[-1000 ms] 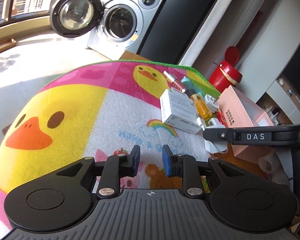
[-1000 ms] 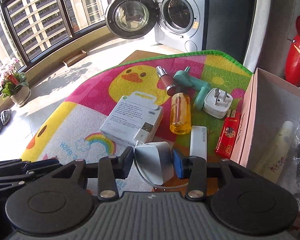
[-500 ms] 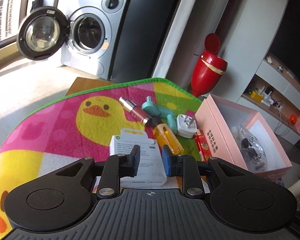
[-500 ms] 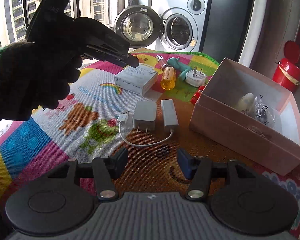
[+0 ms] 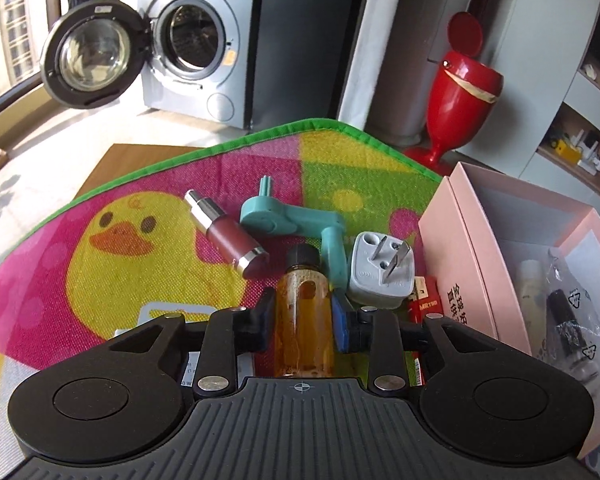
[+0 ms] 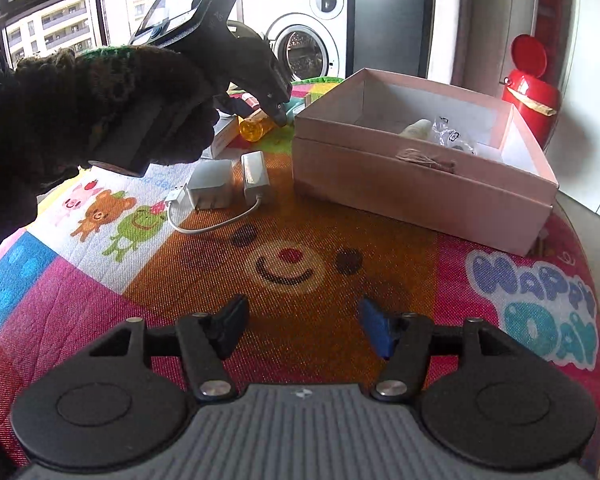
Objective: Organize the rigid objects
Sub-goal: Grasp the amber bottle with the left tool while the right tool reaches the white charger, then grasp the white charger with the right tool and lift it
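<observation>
My left gripper [image 5: 302, 318] has its jaws on either side of an amber bottle with a black cap [image 5: 303, 312] lying on the mat; the pads sit against its sides. The bottle [image 6: 254, 128] also shows in the right wrist view, under the left gripper's tip [image 6: 278, 114]. My right gripper [image 6: 302, 328] is open and empty, low over the mat's near part. The pink open box [image 5: 484, 248] stands to the right and holds a cream bottle and plastic bags; it shows in the right wrist view [image 6: 420, 184] too.
Around the bottle lie a maroon tube [image 5: 230, 236], a teal tool [image 5: 300, 220], a white plug adapter [image 5: 380, 276] and a red lighter [image 5: 426, 304]. A white charger [image 6: 212, 188], a power bank [image 6: 256, 176] and a cable [image 6: 216, 228] lie mid-mat. A red bin [image 5: 460, 88] stands behind.
My left gripper moved forward over the white box and its jaws now flank the amber bottle. My right gripper let go of the white charger, pulled back and opened wider.
</observation>
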### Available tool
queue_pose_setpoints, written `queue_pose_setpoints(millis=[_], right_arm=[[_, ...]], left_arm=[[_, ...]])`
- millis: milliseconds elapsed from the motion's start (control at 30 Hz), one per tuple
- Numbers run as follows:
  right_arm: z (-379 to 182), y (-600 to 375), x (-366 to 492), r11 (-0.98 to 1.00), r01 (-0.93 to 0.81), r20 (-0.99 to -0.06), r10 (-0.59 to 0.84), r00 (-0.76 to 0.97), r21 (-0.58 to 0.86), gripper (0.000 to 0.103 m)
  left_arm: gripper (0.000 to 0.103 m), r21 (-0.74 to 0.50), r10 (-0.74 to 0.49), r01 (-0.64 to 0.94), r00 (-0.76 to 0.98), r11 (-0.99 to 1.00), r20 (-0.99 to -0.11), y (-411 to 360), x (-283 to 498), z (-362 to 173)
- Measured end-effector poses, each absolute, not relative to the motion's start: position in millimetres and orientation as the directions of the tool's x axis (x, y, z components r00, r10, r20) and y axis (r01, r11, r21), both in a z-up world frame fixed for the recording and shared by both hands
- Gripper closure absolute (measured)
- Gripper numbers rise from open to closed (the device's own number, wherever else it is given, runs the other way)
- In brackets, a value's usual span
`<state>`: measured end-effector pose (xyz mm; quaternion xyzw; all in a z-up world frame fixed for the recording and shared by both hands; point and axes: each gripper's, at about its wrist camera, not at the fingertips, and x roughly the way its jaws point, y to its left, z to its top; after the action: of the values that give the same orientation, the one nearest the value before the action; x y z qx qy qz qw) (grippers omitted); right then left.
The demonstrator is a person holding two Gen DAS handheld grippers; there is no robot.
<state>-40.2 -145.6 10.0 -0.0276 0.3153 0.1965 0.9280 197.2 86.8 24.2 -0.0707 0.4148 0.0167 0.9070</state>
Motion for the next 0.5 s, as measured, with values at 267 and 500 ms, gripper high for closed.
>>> queue_pose_setpoints(millis=[267, 500], right_arm=[[11, -143, -37, 0.923, -0.376, -0.598, 0.349, 0.722, 0.085, 0.037], [20, -123, -31, 0.901, -0.420, -0.611, 0.394, 0.687, 0.109, 0.037]], left_arm=[[0.071, -0.145, -0.150, 0.061, 0.649, 0.987, -0.745, 89, 123, 25], [0.071, -0.271, -0.251, 0.072, 0.650, 0.960, -0.717, 113, 37, 21]])
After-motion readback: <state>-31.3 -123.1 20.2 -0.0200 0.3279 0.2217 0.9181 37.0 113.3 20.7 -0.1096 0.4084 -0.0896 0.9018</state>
